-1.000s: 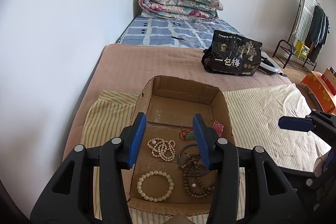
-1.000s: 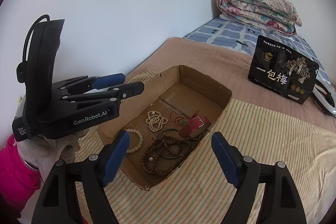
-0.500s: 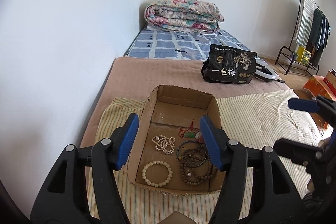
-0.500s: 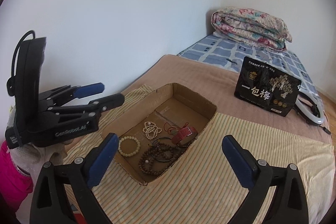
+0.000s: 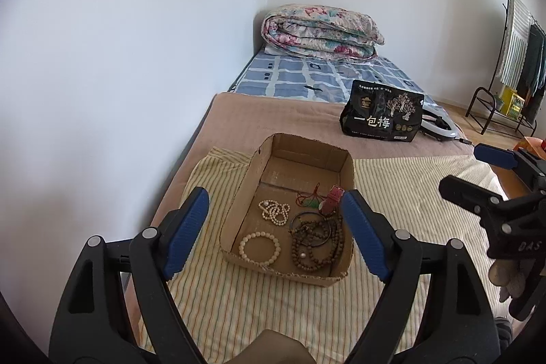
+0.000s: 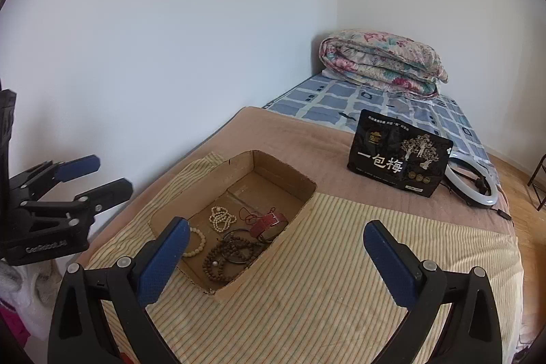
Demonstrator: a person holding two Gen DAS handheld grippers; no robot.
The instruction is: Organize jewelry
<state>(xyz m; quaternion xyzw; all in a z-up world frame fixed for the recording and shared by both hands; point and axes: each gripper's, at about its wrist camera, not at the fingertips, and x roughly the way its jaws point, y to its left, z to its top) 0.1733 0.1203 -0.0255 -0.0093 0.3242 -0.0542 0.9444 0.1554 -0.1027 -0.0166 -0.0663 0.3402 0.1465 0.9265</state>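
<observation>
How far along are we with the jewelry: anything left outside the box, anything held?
Done: every visible piece lies inside the cardboard box: cream bracelet, pearl strand, brown beads, red strap. In hand: nothing; the left tool is opening, the right tool is open, both empty. Left: the brown beads lie tangled with a dark bangle.

Soft, even daylight fills both sharp fisheye views, casting faint shadows inside the cardboard box, while straight lines bow and corners vignette black.

a home bedroom: a bed against white walls, a folded floral quilt, a clothes rack in the corner.
</observation>
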